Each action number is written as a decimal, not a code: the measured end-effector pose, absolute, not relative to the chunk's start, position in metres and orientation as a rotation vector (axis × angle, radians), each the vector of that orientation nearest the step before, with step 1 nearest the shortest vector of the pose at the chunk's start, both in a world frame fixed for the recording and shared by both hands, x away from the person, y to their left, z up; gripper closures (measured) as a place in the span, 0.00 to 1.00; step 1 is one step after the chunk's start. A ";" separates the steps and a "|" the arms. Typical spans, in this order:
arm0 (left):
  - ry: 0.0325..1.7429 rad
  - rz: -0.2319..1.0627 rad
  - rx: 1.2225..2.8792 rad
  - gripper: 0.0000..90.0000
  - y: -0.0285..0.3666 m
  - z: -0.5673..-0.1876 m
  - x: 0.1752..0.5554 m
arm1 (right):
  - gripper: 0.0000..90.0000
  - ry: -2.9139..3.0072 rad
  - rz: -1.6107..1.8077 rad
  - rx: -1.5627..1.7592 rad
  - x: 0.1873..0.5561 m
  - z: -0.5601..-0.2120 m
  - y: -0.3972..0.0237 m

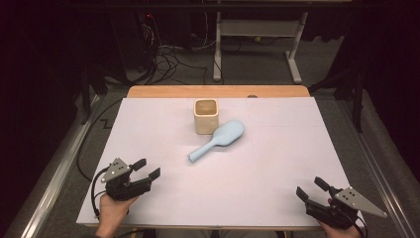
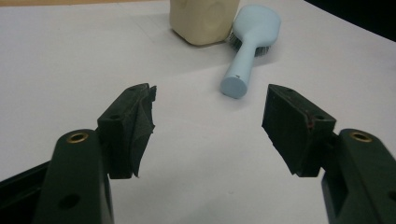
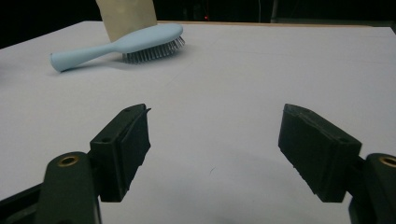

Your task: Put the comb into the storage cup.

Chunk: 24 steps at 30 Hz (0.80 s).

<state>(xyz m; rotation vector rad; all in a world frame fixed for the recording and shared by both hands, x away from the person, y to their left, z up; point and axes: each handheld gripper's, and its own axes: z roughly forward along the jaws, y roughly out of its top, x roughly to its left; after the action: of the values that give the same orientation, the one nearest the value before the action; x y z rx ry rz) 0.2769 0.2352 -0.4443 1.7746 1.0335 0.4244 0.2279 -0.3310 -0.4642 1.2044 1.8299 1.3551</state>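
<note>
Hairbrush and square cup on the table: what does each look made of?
The hairbrush looks like moulded plastic: pale blue, smooth and matte, one seamless piece, lying bristles down; its thin grey bristles could be plastic or wire. The square cup looks like matte ceramic or thick plastic: cream, thick-walled, with rounded corners and no gloss. The look leaves that one open.

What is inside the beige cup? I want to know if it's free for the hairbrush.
From the high view, the cup looks empty: only its pale inner walls show. Its very bottom is shadowed, so something small there can't be ruled out. The hairbrush lies beside it.
</note>
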 end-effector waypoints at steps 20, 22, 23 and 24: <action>1.006 0.399 1.784 0.38 0.221 -0.442 0.288 | 0.28 1.828 1.355 1.212 0.228 -0.464 -0.332; 1.004 0.395 1.784 0.38 0.220 -0.441 0.289 | 0.28 1.827 1.358 1.211 0.228 -0.464 -0.332; 1.002 0.395 1.781 0.38 0.219 -0.441 0.290 | 0.28 1.827 1.358 1.211 0.228 -0.464 -0.332; 1.000 0.393 1.780 0.38 0.218 -0.441 0.291 | 0.28 1.825 1.359 1.211 0.228 -0.464 -0.331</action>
<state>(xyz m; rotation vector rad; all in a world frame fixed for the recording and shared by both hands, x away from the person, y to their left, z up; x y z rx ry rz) 0.2906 0.2180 -0.4405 1.7796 1.0003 0.3932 0.2277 -0.3314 -0.4642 1.2107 1.8248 1.3588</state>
